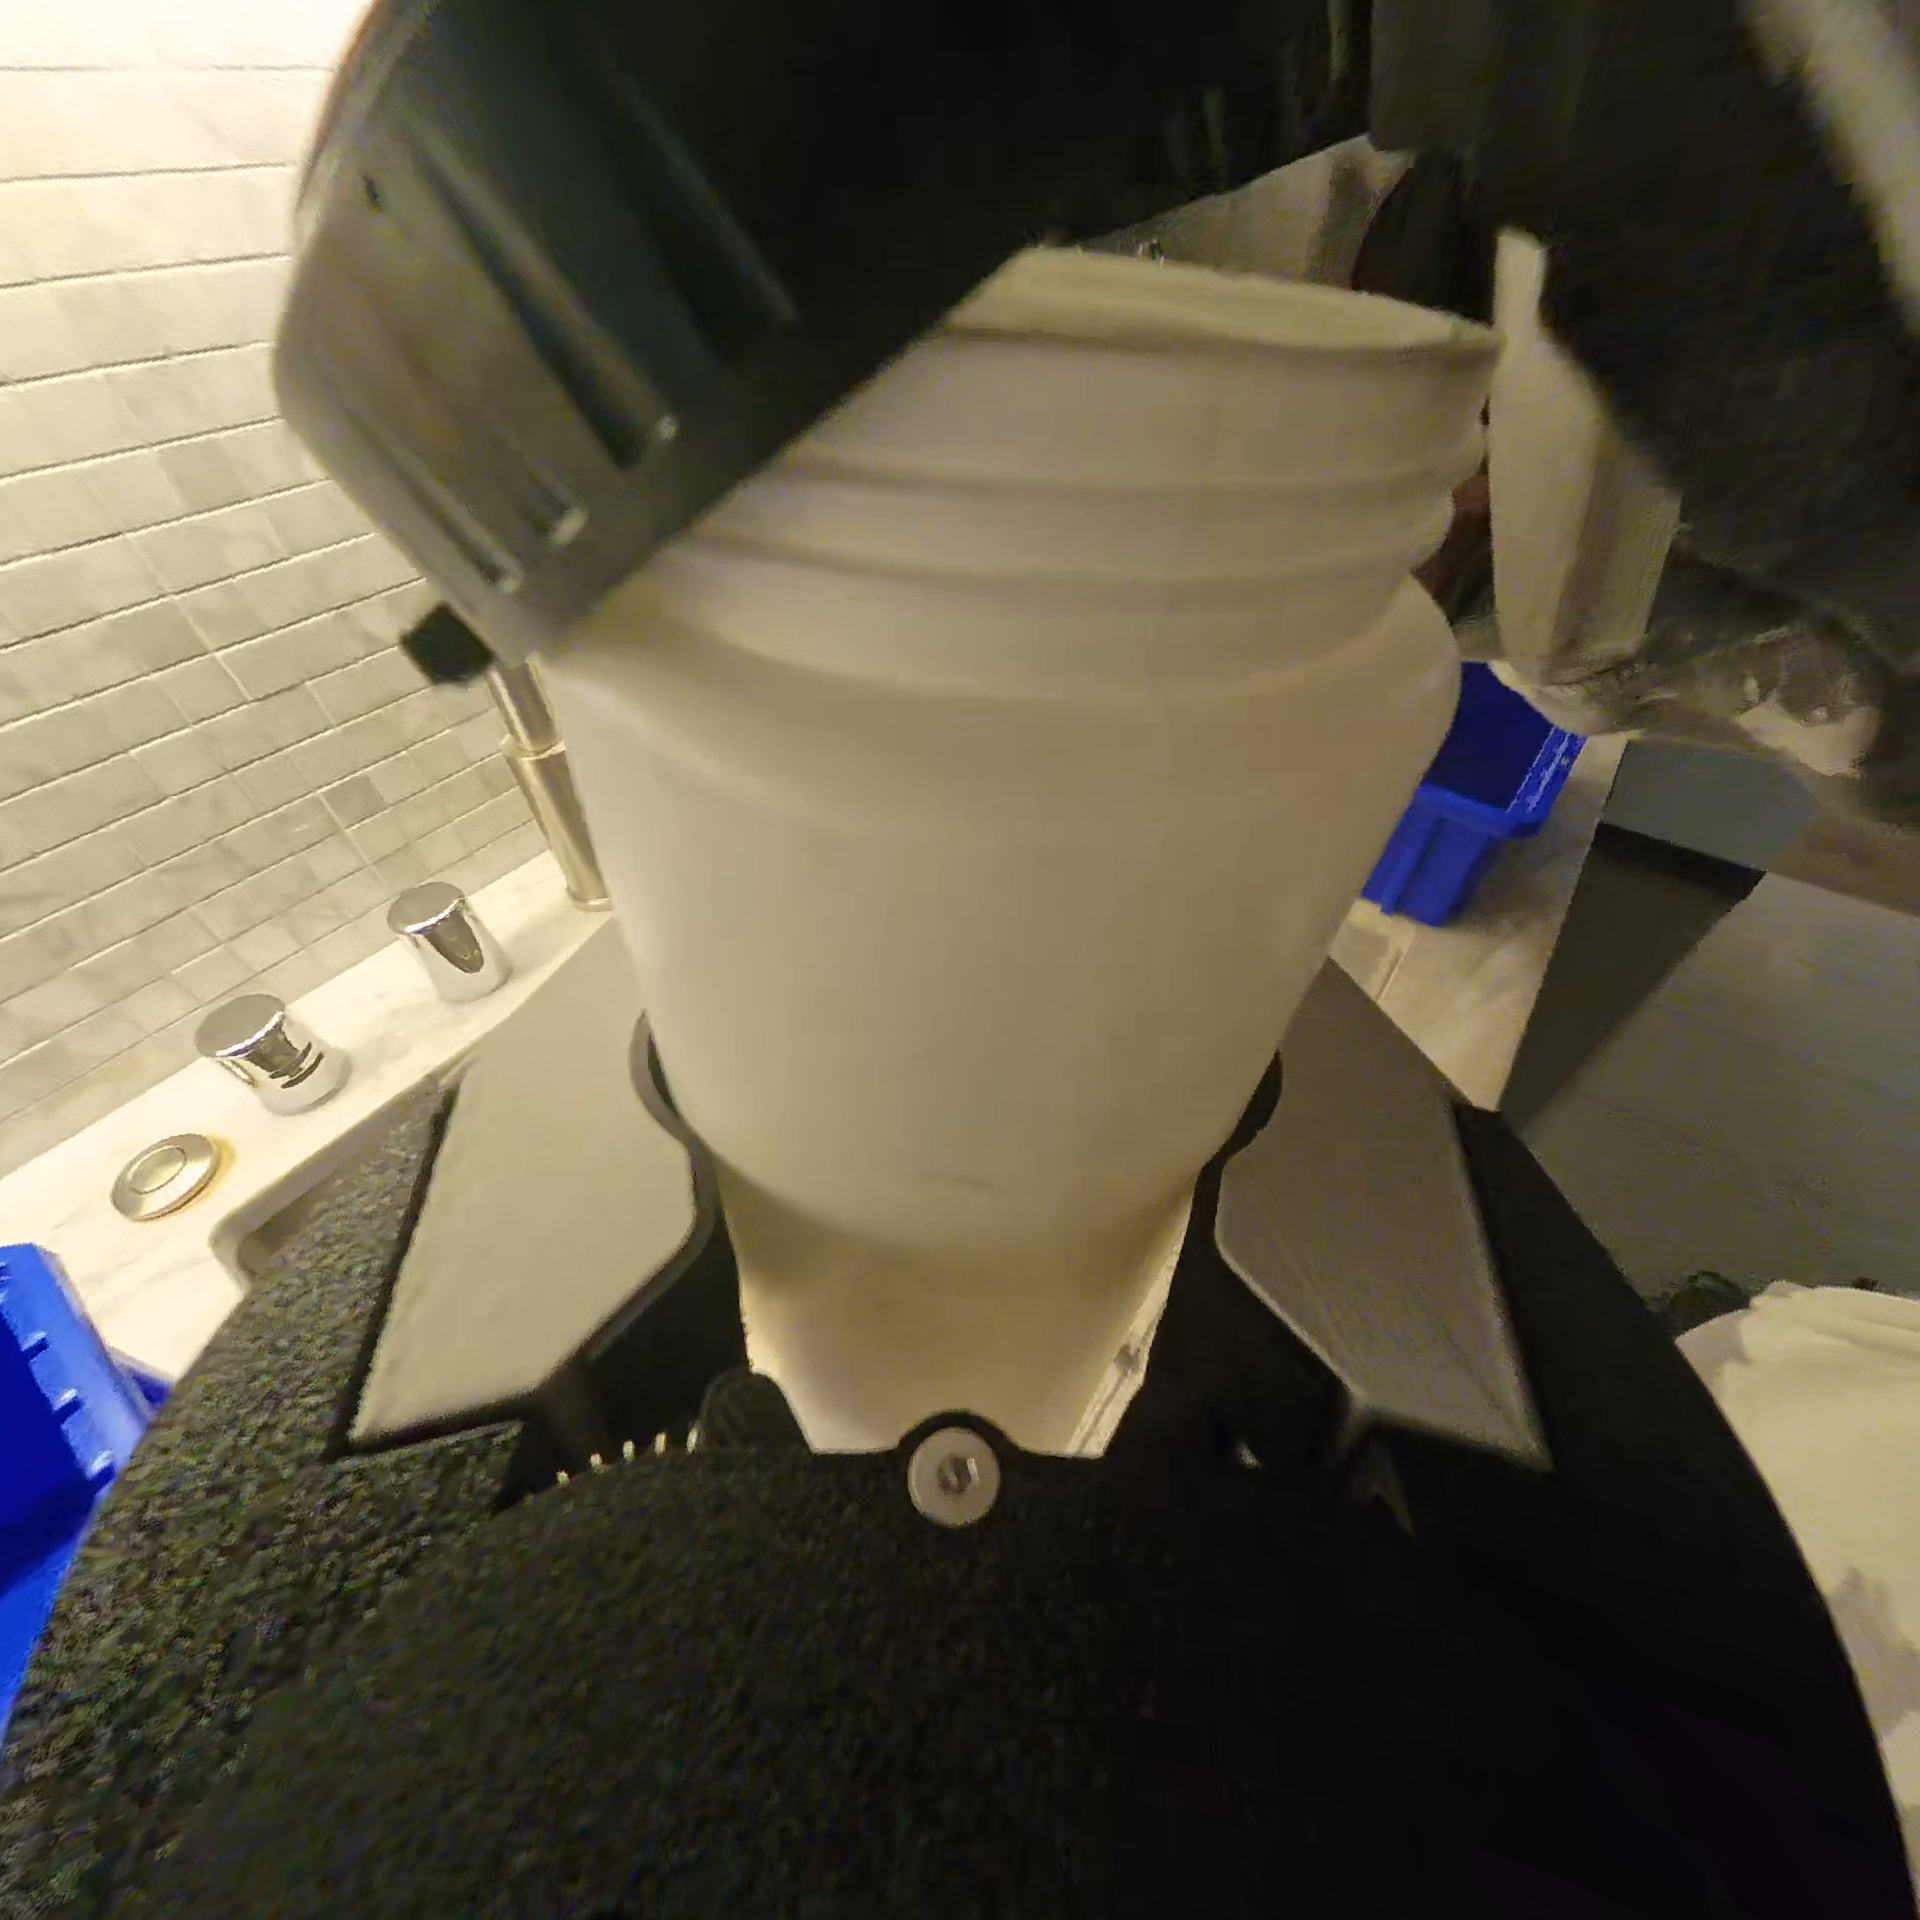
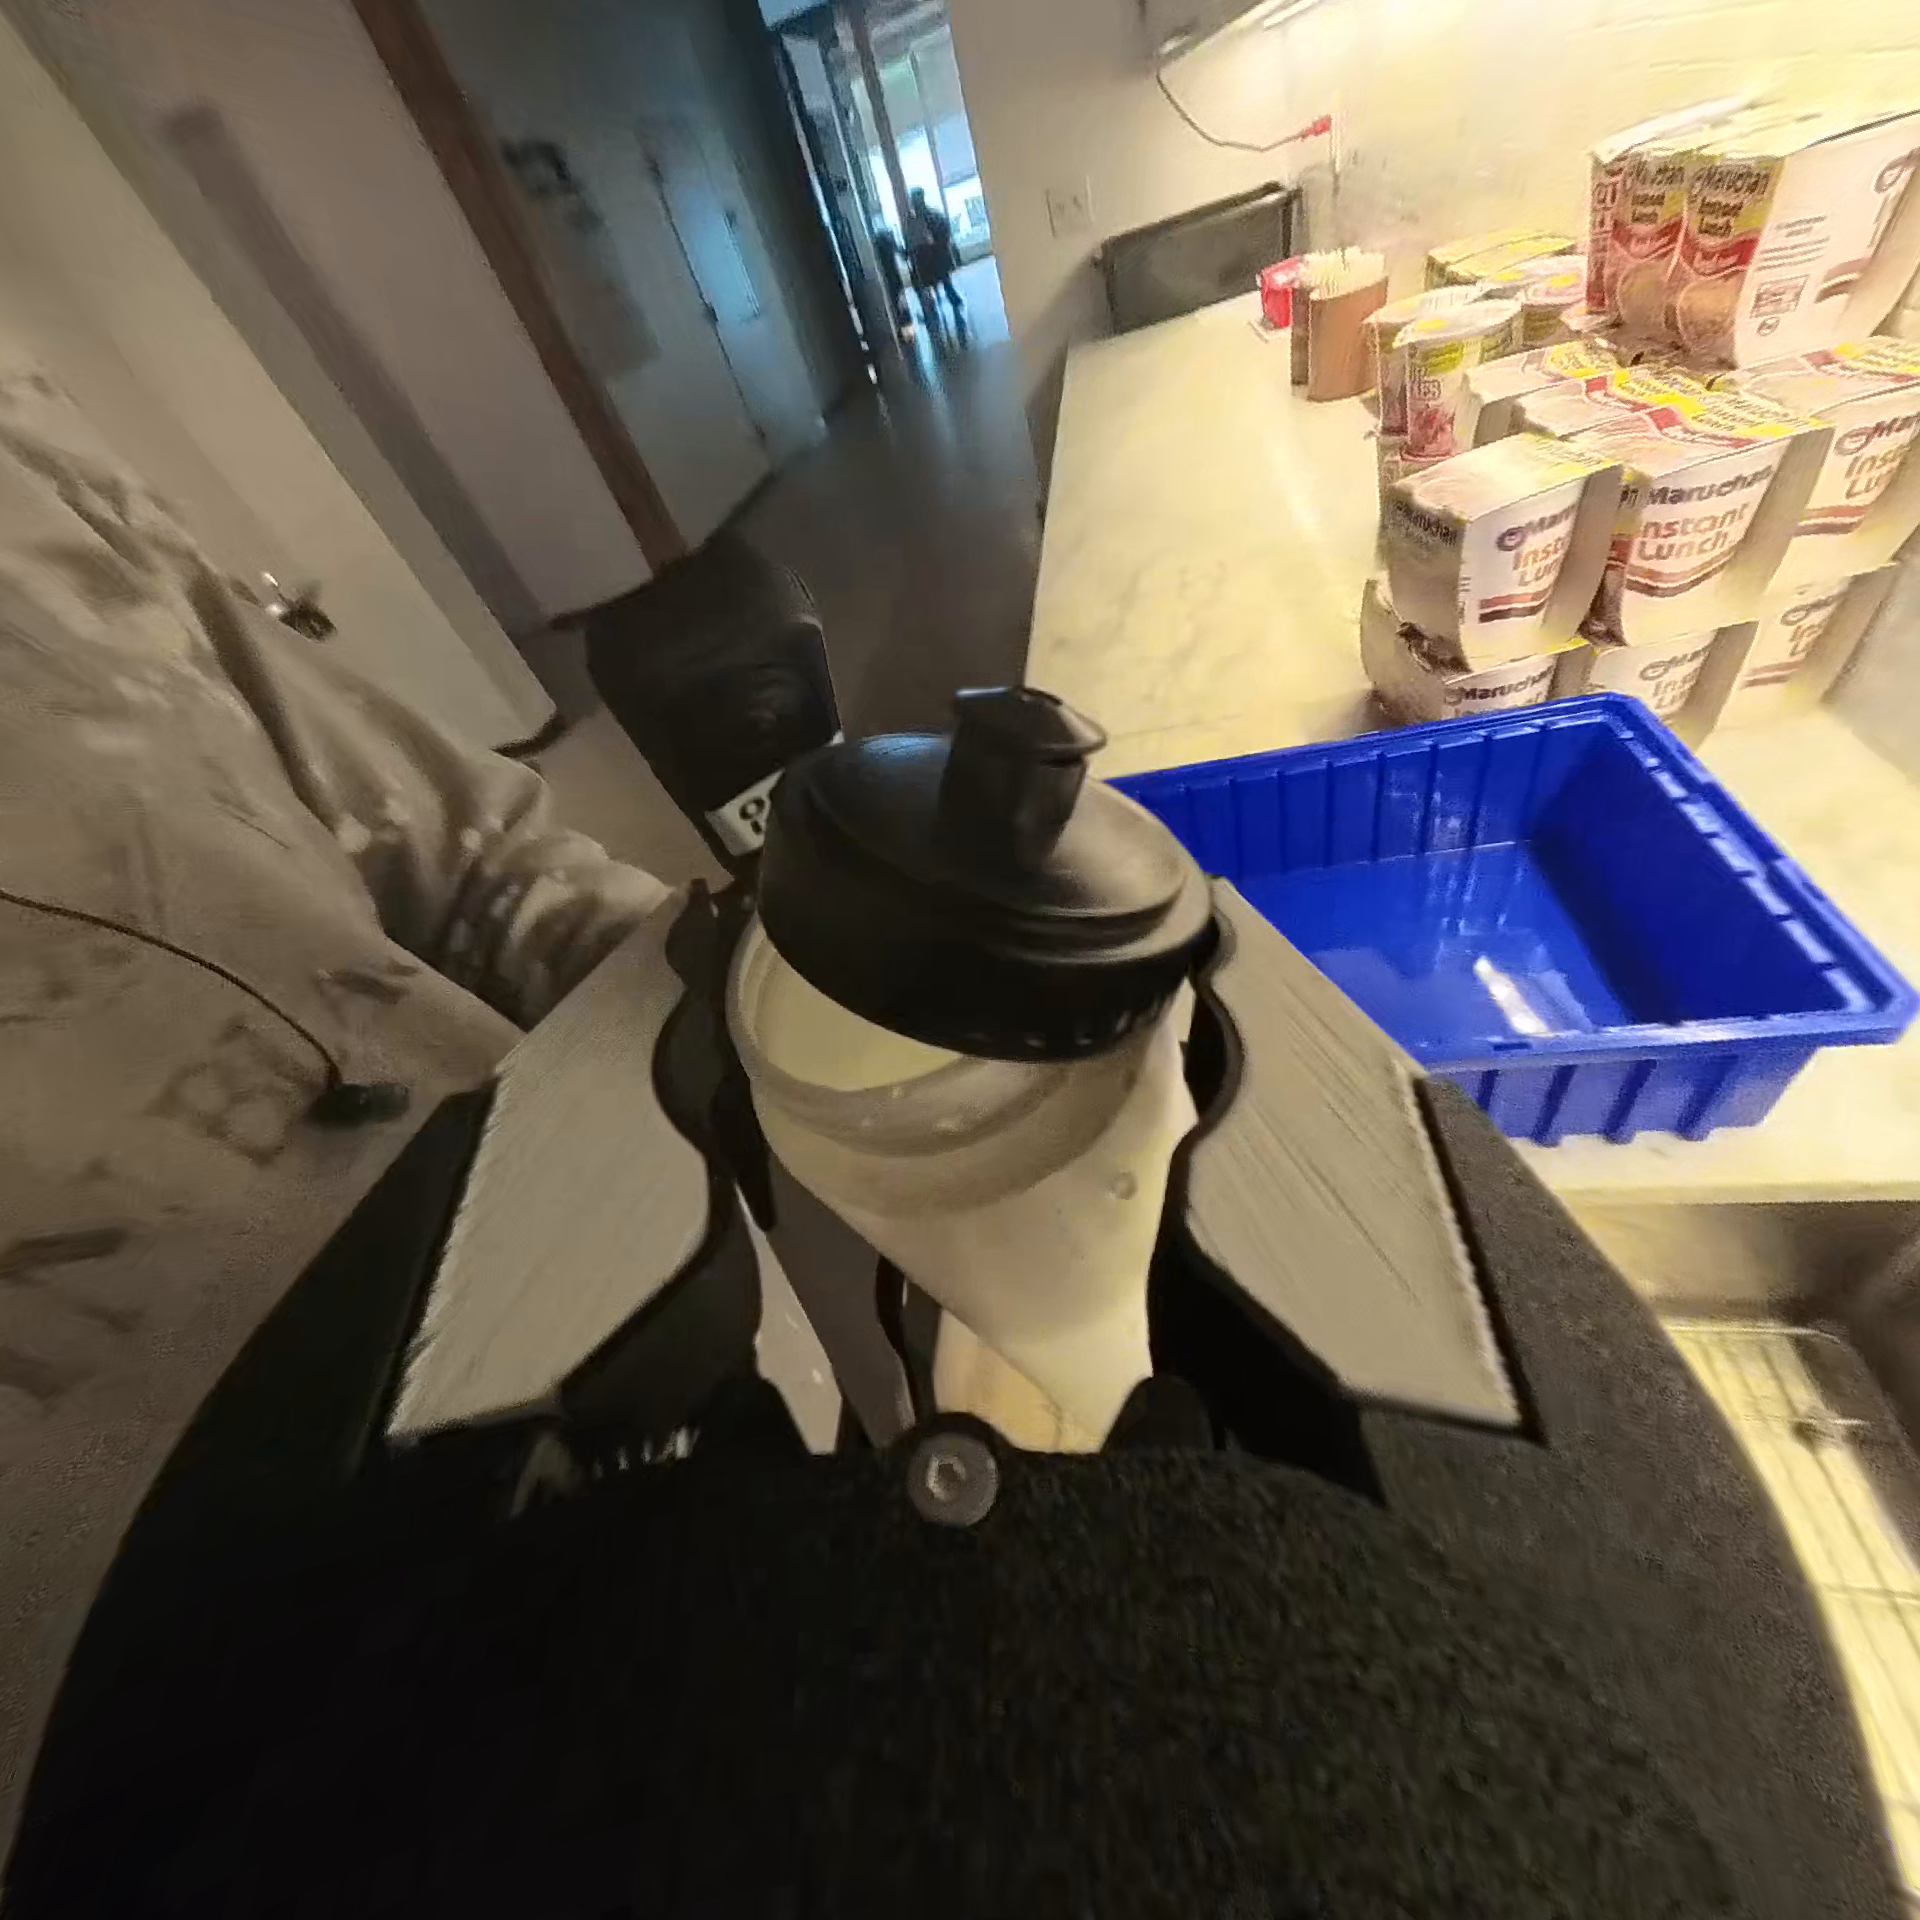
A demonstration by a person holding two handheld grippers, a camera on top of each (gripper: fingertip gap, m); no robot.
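Bottle [image 1: 997, 852], white translucent plastic with a threaded neck, is clamped low on its body between the two fingers of the left gripper [image 1: 956, 1132] and held above the sink area. Right gripper [image 2: 966, 1049] holds the black spouted lid [image 2: 977, 894], its fingers closed on the lid's sides; the lid sits tilted on the bottle mouth, partly off the rim. In the left wrist view the right gripper's dark body crosses over the bottle top. Behind the bottle: a chrome faucet stem [image 1: 545, 790], two chrome knobs [image 1: 449, 940] and a tiled wall [image 1: 156, 520]. A blue bin [image 2: 1558, 914] rests on the pale table [image 2: 1174, 520], near stacked instant-noodle cartons [image 2: 1662, 499].
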